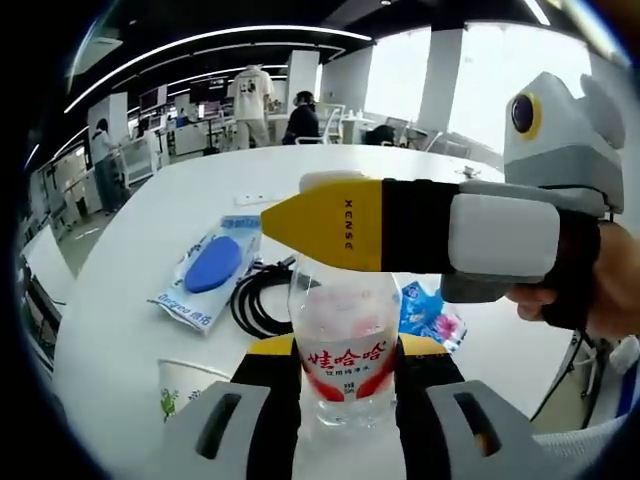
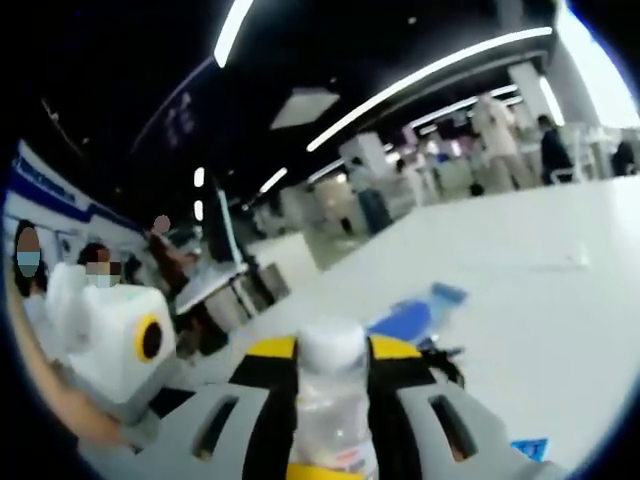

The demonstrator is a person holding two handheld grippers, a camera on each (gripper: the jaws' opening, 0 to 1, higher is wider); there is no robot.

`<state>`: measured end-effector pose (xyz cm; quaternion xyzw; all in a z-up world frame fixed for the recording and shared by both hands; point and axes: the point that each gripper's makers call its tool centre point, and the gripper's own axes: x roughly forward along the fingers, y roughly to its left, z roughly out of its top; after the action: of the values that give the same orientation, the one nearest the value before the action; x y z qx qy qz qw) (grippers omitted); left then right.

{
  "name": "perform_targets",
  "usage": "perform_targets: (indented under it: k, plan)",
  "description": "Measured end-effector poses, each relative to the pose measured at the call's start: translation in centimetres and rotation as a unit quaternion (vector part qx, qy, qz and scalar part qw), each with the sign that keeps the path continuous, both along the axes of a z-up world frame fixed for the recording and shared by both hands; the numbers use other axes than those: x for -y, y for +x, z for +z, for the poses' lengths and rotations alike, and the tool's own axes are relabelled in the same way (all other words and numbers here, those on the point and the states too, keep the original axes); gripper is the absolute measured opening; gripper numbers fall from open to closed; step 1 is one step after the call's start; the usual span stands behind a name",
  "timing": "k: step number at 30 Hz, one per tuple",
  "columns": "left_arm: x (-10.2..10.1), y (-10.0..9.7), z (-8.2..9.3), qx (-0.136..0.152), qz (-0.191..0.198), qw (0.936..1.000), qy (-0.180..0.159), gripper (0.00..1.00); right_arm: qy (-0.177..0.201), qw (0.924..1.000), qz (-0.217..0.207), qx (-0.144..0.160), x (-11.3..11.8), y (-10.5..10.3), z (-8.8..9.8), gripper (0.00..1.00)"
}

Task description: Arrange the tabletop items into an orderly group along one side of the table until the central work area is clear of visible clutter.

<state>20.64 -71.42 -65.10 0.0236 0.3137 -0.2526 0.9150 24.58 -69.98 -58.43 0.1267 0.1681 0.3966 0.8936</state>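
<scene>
A clear water bottle [image 1: 345, 350] with a red label stands upright on the white round table [image 1: 170, 210]. My left gripper [image 1: 345, 372] is shut on its lower body, one jaw on either side of the label. My right gripper [image 1: 300, 205] comes in from the right, and its yellow-tipped jaws close around the bottle's top, hiding the cap. In the right gripper view the white cap [image 2: 330, 345] and neck of the bottle [image 2: 328, 410] sit tight between my right gripper [image 2: 332, 352] and its jaws.
A flat blue packet [image 1: 210, 265], a coiled black cable [image 1: 255, 300], a paper cup [image 1: 185, 392] and a small flowered blue packet [image 1: 430, 318] lie around the bottle. The blue packet [image 2: 410, 315] lies beyond the bottle. People and desks fill the room behind.
</scene>
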Motion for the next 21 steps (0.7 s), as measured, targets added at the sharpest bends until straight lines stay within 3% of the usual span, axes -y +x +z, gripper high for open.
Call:
perform_targets:
  k: [11,21]
  plan:
    - [-0.7,0.8,2.1,0.034,0.005,0.9994,-0.008,0.34,-0.015,0.9990,0.002,0.043,-0.8,0.2,2.6,0.21]
    - [-2.4,2.1,5.7,0.089,0.011,0.9959,-0.011,0.34,-0.019,0.9959,0.018,0.086,-2.7,0.8,6.3,0.21]
